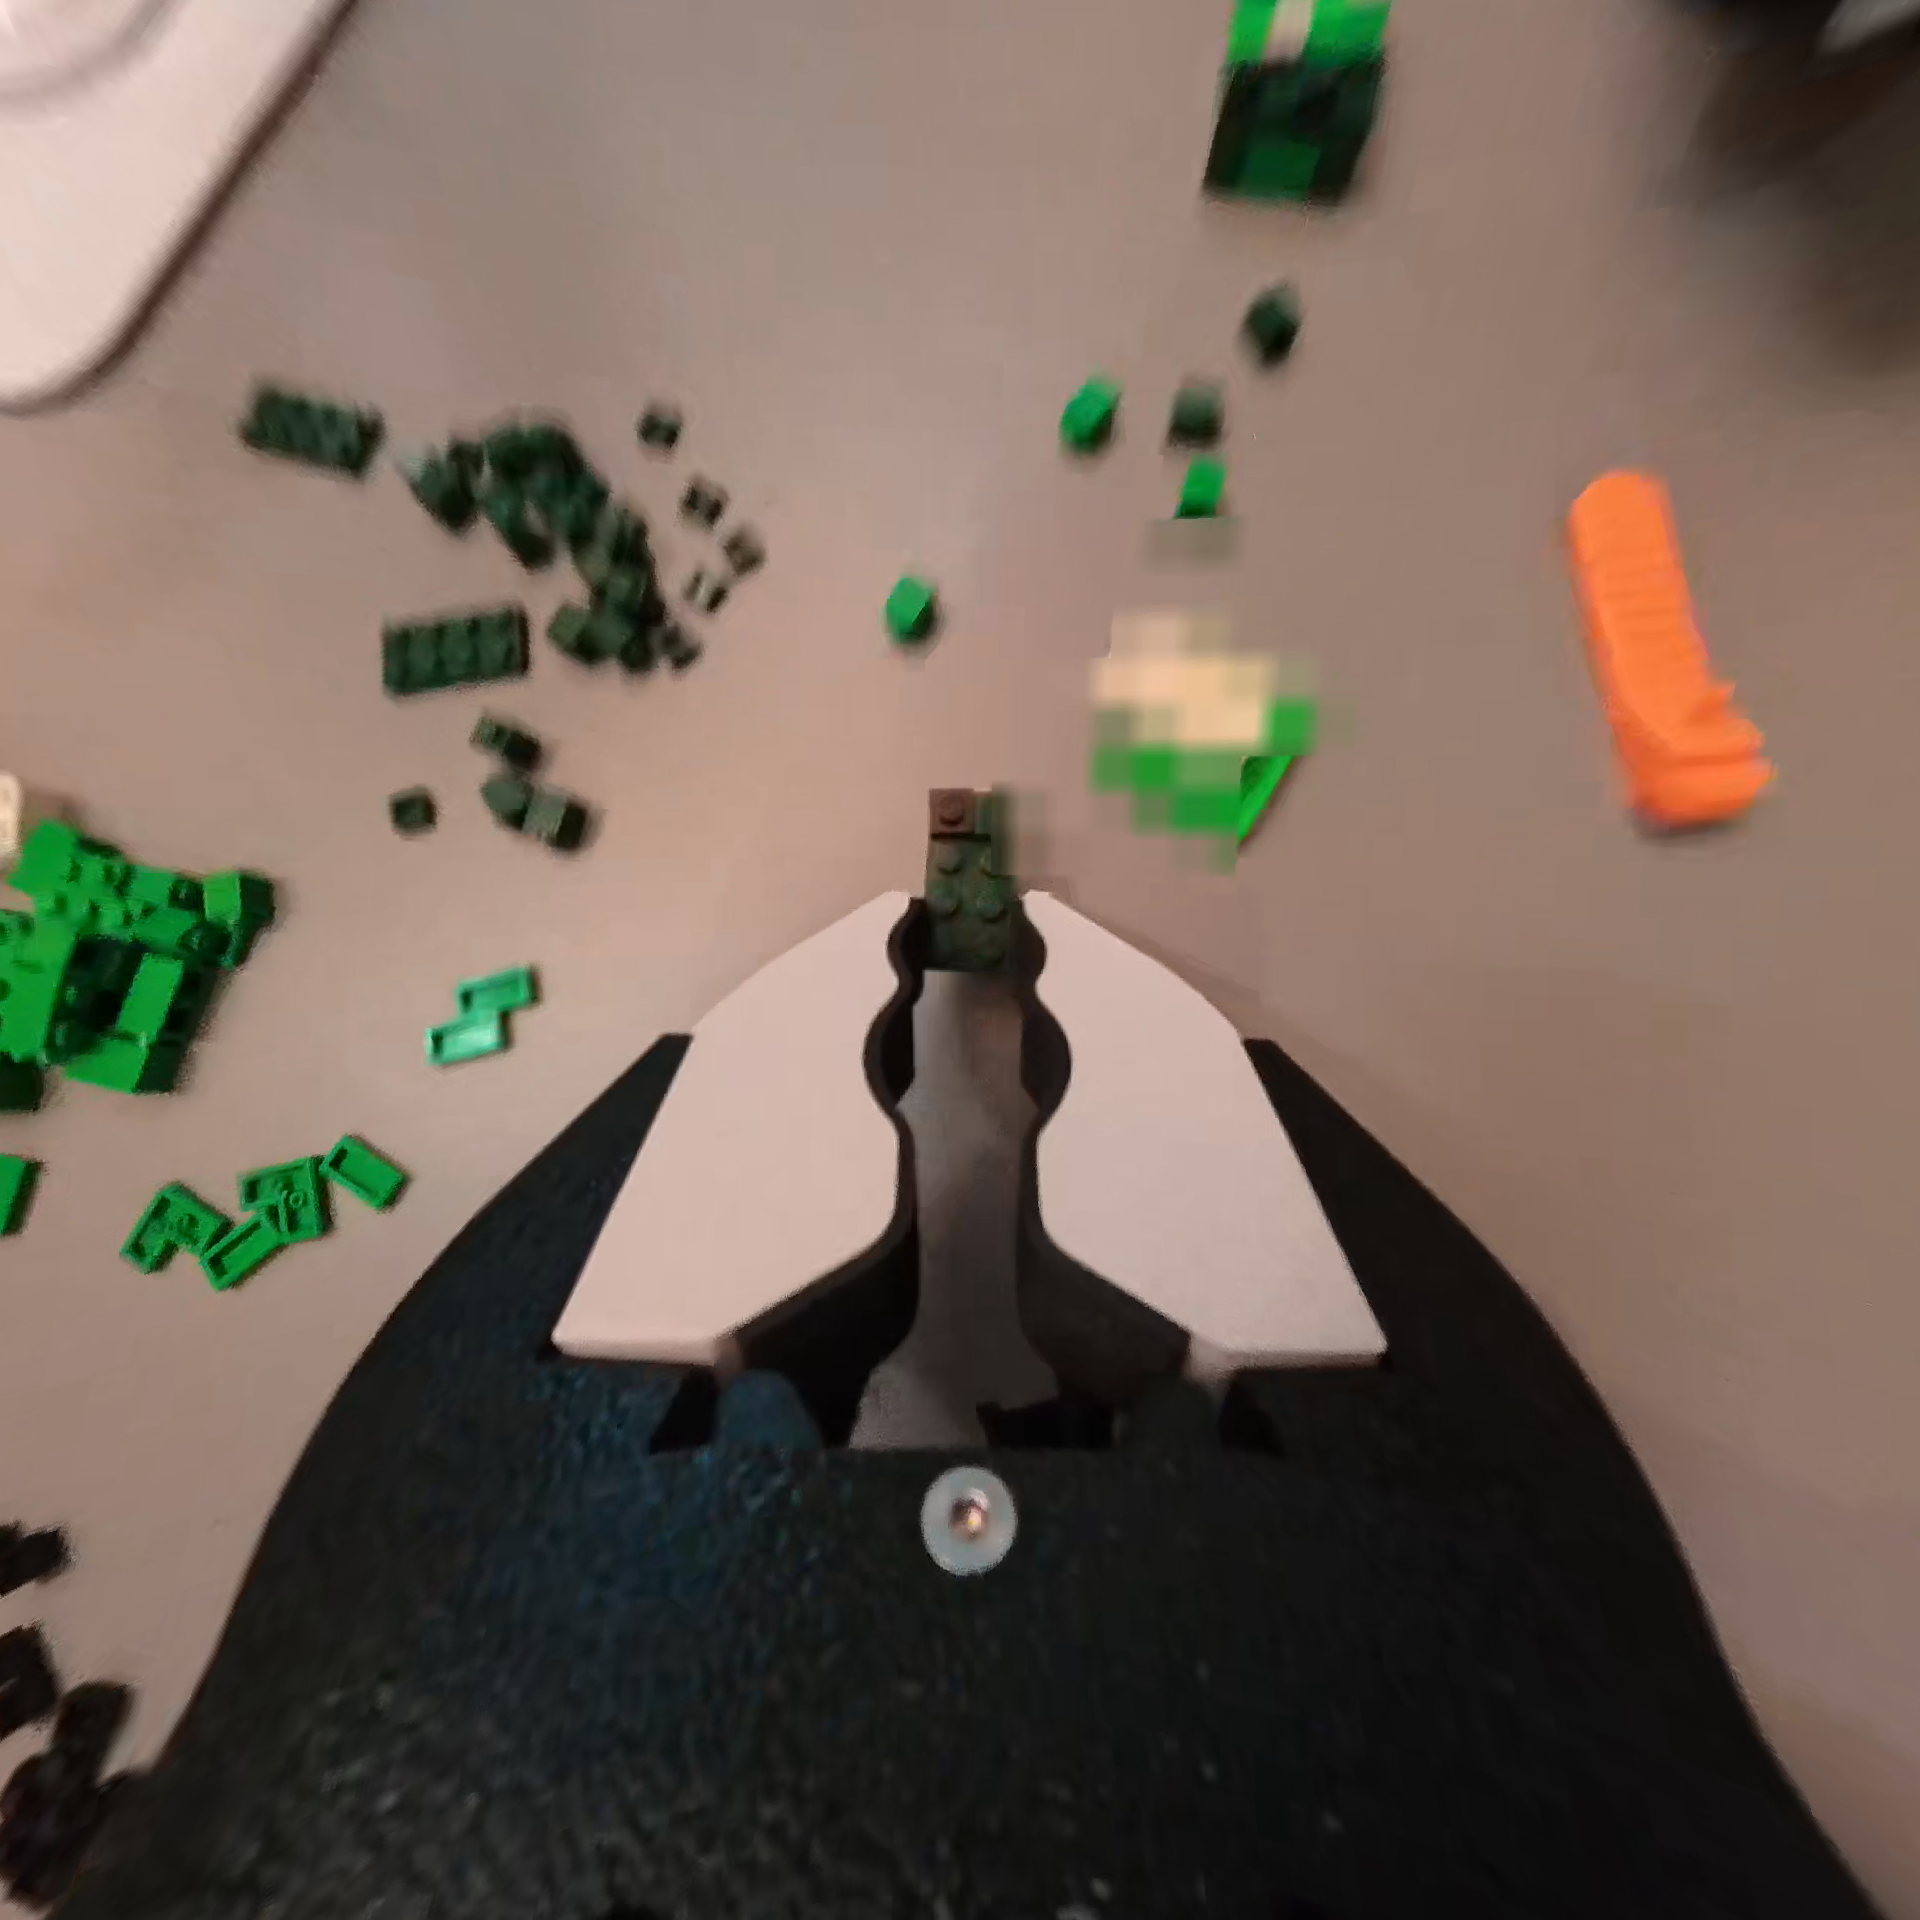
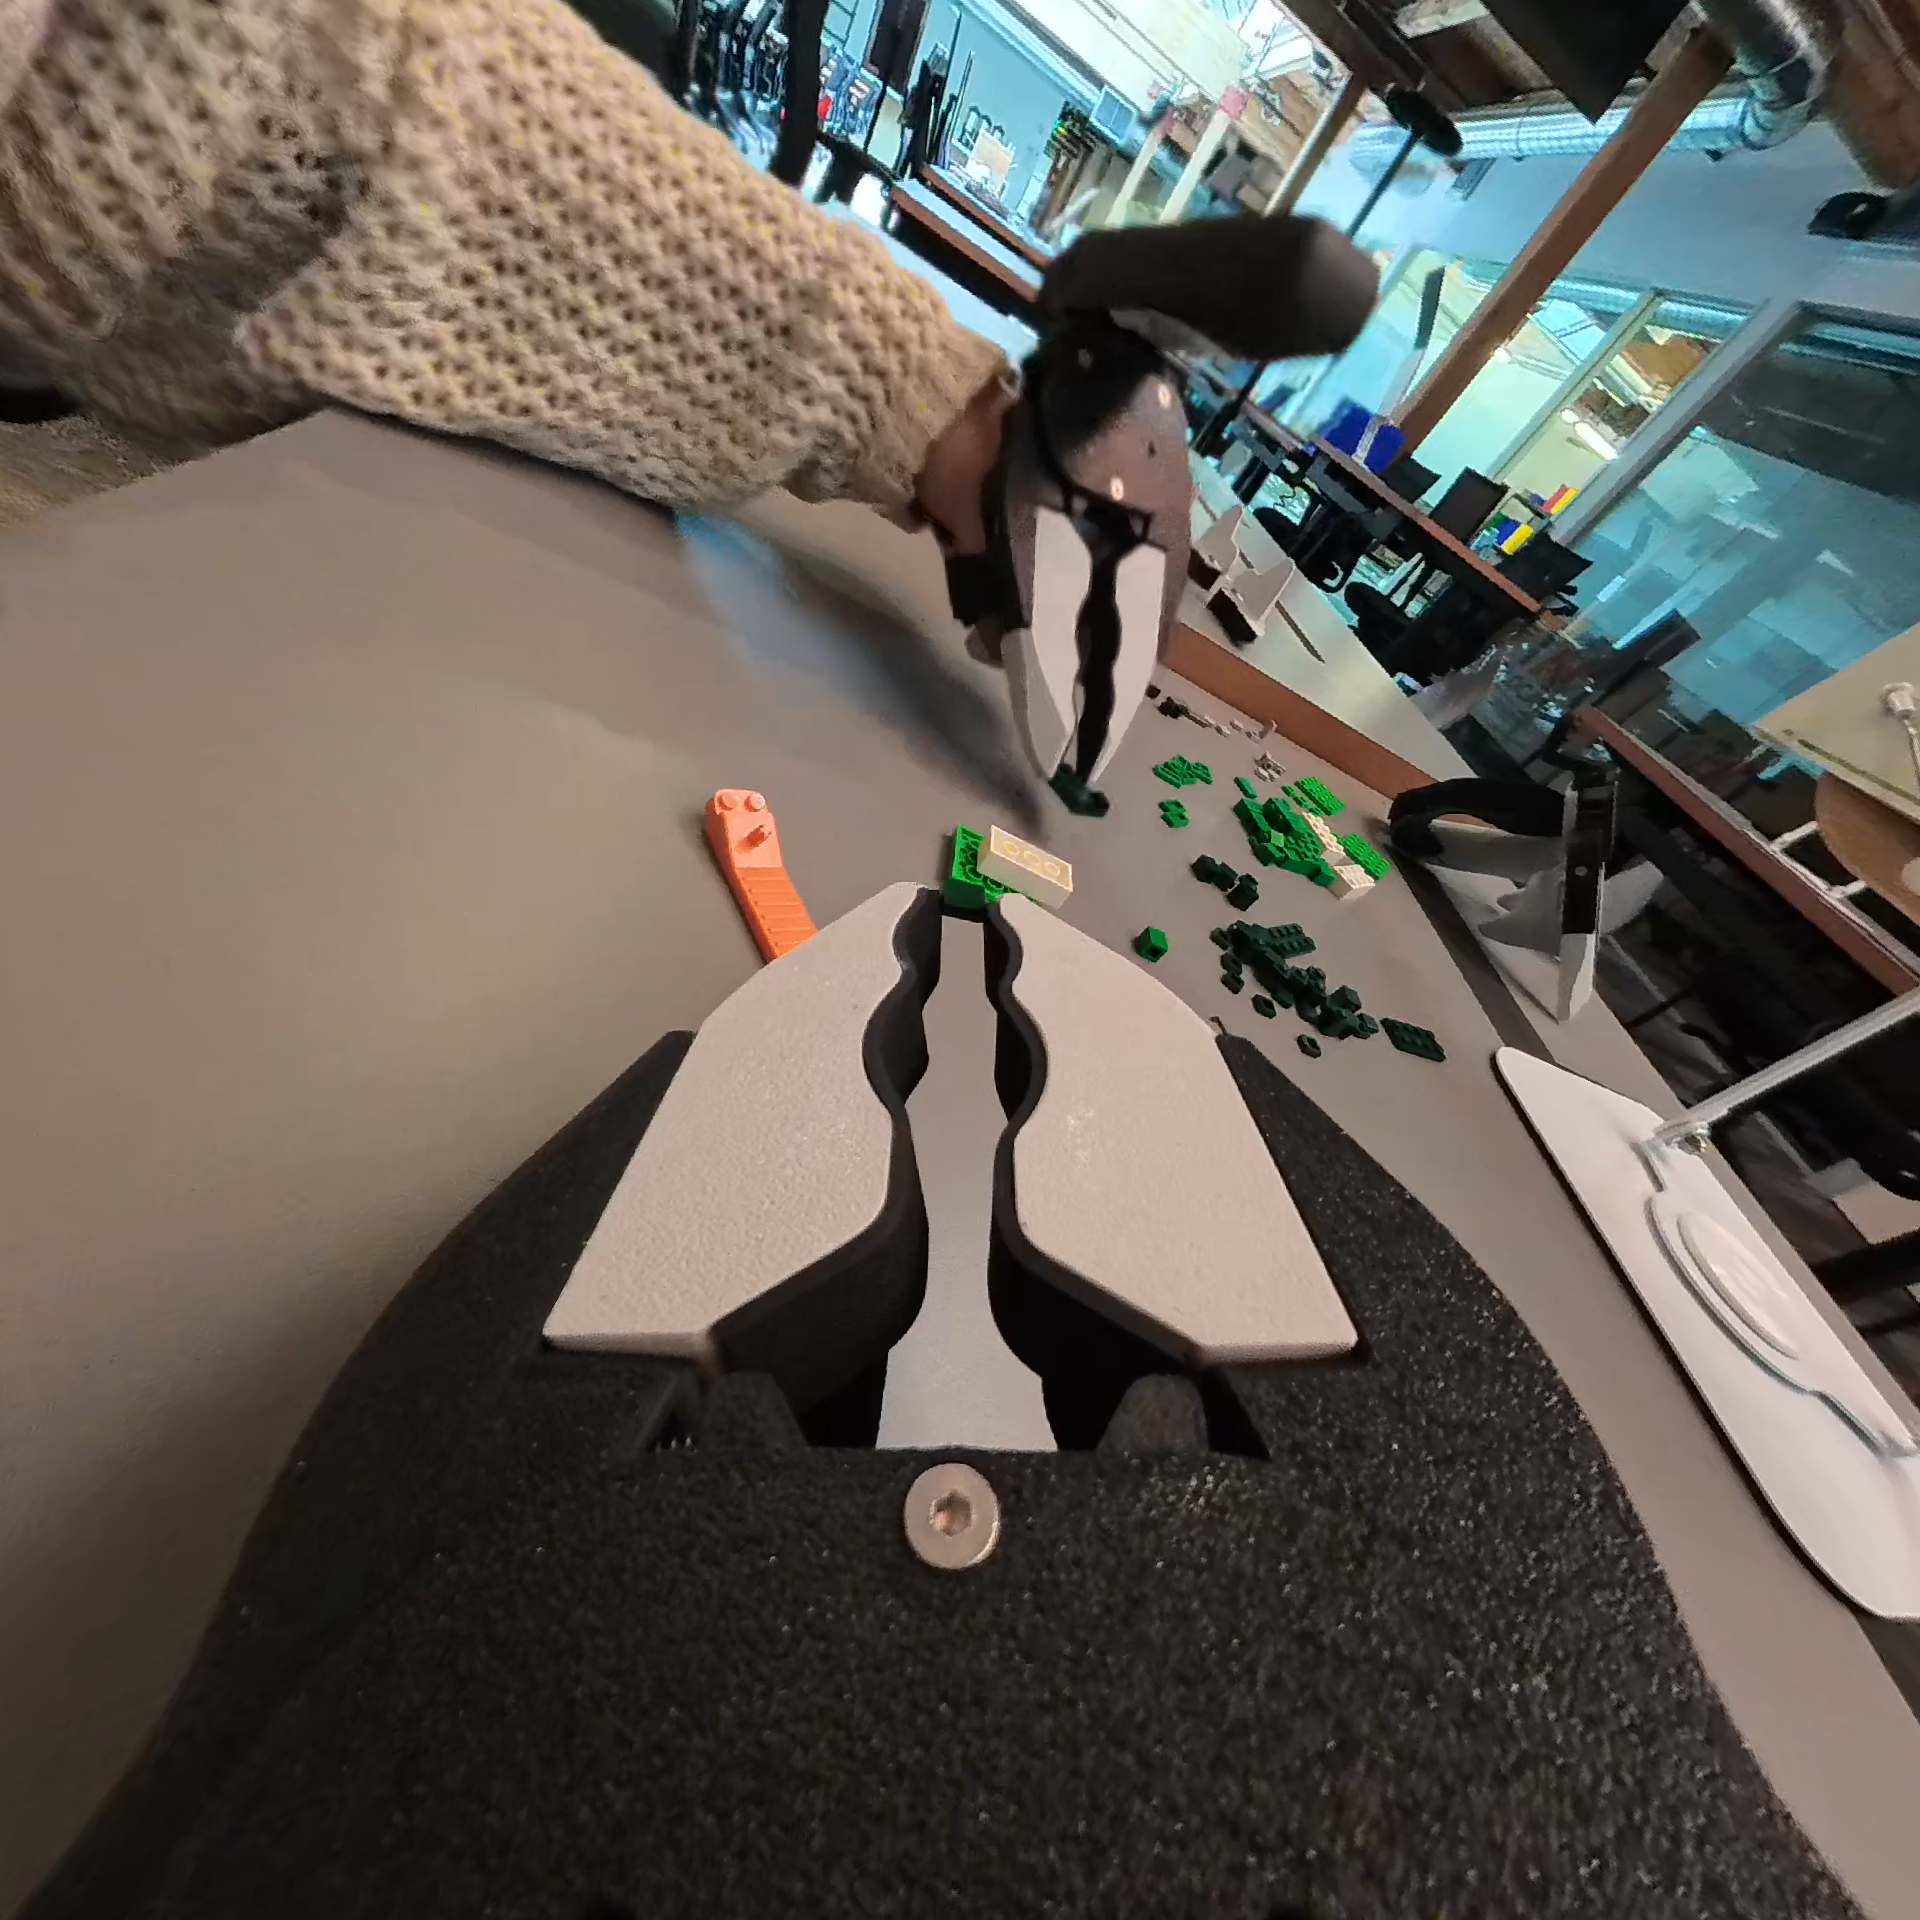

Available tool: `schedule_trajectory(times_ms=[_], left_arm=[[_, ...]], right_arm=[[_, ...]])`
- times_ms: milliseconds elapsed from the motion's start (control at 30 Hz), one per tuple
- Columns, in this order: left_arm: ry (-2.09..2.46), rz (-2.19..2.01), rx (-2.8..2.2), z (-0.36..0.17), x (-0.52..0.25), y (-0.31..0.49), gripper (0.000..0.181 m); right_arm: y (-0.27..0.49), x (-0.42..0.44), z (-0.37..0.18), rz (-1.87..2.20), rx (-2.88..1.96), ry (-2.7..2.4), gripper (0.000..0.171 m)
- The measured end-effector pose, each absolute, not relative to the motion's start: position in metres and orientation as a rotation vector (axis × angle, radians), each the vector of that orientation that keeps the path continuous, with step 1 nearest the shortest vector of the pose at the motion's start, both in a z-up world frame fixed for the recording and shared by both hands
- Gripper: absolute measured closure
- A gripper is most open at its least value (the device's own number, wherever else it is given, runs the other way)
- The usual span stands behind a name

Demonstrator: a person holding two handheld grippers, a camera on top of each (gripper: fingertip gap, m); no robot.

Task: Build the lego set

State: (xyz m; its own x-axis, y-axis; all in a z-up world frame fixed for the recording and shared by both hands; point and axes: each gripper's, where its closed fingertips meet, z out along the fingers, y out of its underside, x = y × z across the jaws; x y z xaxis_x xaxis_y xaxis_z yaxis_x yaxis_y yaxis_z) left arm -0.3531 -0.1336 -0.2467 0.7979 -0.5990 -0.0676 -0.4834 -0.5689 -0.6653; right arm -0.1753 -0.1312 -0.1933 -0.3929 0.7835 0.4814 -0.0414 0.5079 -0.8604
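The left wrist view is motion-blurred, and part of the bench [image 1: 727, 208] is hidden under mosaic. A dark green plate stack [image 1: 966, 899] is clamped in the left hand-held gripper [image 1: 968, 935], its long axis pointing forward along the fingers. The right hand-held gripper [image 2: 966, 914] is nearly closed; a green and white assembly [image 2: 1003, 862] lies at its tips, grip not determinable.

Right hand-held gripper [image 2: 966, 906] sitting low centre of frame, its grey fingers [image 2: 1122, 1122] closing on a bright green and cream brick assembly [image 2: 1003, 864] at their tips. Orange brick separator [image 2: 756, 871] lying on the grey counter [image 2: 312, 831] just left of those tips. Upper centre, a knit-sleeved arm [image 2: 499, 249] reaching in, pointing the left hand-held gripper [image 2: 1075, 774] down at a dark green piece [image 2: 1078, 798]. Loose green bricks [image 2: 1288, 831] scattering right of centre. White base plate [image 2: 1714, 1299] lying at right edge.
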Motion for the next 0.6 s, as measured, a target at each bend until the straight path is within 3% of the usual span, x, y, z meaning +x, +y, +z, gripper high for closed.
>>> schedule_trajectory(times_ms=[100, 300, 600], left_arm=[[0.813, -0.213, -2.18, -0.226, -0.304, -0.14, 0.166], [0.966, -0.154, -2.138, -0.241, -0.218, -0.15, 0.166], [0.979, -0.205, -2.217, -0.251, -0.208, -0.16, 0.166]], right_arm=[[-0.13, -0.176, -0.193, 1.048, -0.638, -1.749, 0.164], [-0.135, -0.175, -0.198, 1.113, -0.65, -1.829, 0.164], [-0.148, -0.194, -0.22, 1.156, -0.721, -2.073, 0.164]])
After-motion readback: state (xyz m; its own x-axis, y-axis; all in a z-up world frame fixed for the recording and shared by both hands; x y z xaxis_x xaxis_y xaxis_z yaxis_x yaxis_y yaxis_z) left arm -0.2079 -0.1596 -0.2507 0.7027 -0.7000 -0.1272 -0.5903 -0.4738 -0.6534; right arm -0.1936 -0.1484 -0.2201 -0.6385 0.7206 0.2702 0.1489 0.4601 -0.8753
